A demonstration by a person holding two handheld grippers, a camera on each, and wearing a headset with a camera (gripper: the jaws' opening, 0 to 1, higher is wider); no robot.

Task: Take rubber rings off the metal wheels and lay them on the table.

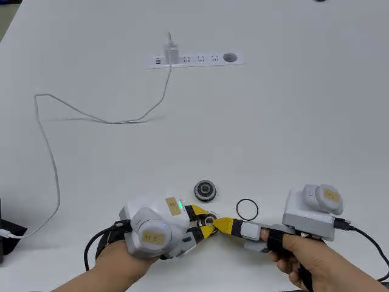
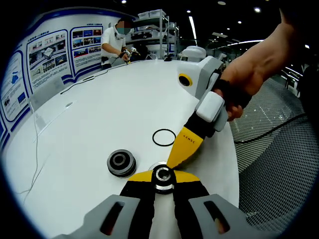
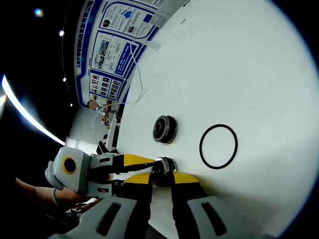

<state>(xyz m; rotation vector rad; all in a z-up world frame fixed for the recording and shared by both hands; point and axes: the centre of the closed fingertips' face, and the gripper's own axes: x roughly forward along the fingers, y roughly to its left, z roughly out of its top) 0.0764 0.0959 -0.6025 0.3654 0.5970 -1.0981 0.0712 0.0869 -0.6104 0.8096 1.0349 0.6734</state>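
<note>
While left gripper clamps the small metal wheel, face up, low over the table | right gripper meets its rim head-on from the opposite side, grip cannot be told | freed rubber ring flat just beyond | second wheel near, ringed | jaw print unreadable
</note>
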